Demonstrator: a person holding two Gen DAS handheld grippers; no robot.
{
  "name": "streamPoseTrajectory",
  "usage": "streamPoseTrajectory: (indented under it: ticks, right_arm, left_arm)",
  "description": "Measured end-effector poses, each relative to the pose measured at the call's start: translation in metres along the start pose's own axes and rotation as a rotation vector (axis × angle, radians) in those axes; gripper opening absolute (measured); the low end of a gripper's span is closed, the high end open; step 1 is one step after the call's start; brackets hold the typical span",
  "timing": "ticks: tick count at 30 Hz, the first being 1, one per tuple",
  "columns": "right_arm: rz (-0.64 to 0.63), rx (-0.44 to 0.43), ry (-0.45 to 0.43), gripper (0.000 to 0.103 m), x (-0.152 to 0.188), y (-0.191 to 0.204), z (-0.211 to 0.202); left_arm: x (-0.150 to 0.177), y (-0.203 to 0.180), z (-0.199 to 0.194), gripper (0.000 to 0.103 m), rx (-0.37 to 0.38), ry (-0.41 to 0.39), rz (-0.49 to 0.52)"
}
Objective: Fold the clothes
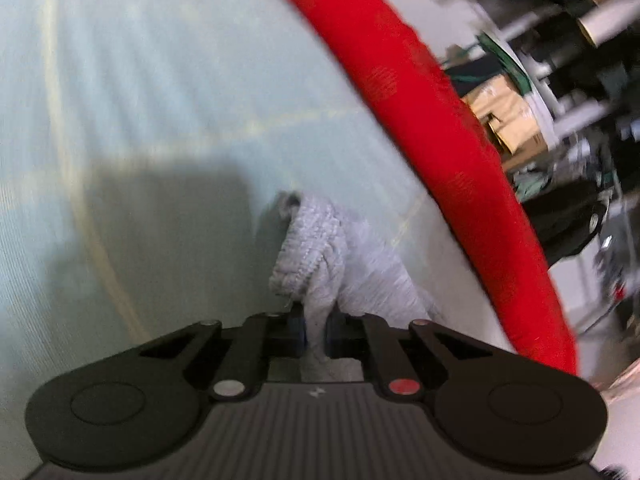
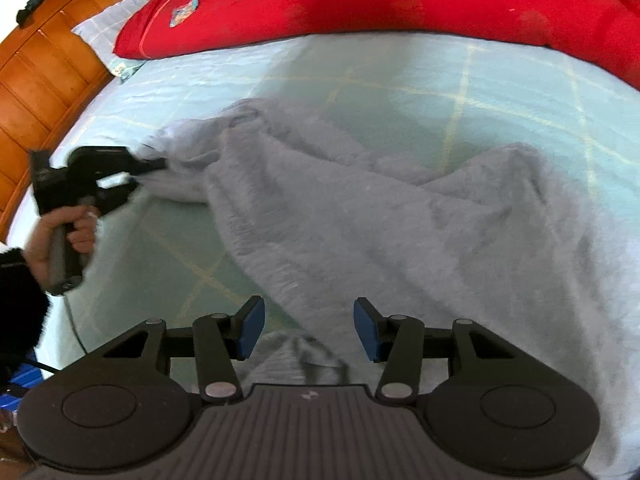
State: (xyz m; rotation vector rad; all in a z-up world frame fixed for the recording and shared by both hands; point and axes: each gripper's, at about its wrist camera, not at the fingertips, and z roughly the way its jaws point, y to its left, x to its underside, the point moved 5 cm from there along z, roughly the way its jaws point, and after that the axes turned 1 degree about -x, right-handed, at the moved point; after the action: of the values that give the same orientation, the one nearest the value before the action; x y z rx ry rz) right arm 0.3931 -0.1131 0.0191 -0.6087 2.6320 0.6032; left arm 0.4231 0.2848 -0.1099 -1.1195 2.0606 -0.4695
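A grey fleecy garment (image 2: 380, 216) lies rumpled on a pale green bed sheet (image 2: 400, 76). In the left wrist view my left gripper (image 1: 316, 332) is shut on a bunched, ribbed edge of the garment (image 1: 316, 240). The right wrist view shows that same left gripper (image 2: 154, 172) at the garment's far left end, held by a hand (image 2: 74, 232). My right gripper (image 2: 308, 330) stands open over the garment's near edge. Its blue pads (image 2: 252, 330) sit well apart, and fabric lies below the gap without touching them.
A long red pillow (image 2: 360, 4) runs along the far side of the bed, also seen as the red pillow (image 1: 432, 128) on the right in the left wrist view. A wooden headboard (image 2: 48, 68) stands at the left. Cluttered shelves and boxes (image 1: 516, 120) lie beyond the bed.
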Motion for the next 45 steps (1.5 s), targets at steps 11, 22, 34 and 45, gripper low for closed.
streamPoseTrajectory:
  ticks: [11,22,34,45]
  right_arm:
    - [-0.144,0.063,-0.013,0.055,-0.057,-0.014,0.006]
    - [-0.557,-0.045,0.111,0.049,-0.170,0.034,0.125]
    - [-0.717,-0.175,0.252,0.014,-0.184,0.064,0.198]
    - [-0.774,-0.051,0.135,0.006,-0.215,0.073,0.175]
  left_arm:
    - [-0.020,-0.009,-0.001,0.006,-0.176,0.083,0.273]
    - [-0.007,0.027,-0.006,0.009,-0.113,0.132,0.186]
    - [-0.009,0.040,-0.009,0.009,-0.037,0.150,0.168]
    - [-0.049,-0.007,-0.011,0.007,0.008,0.106,0.384]
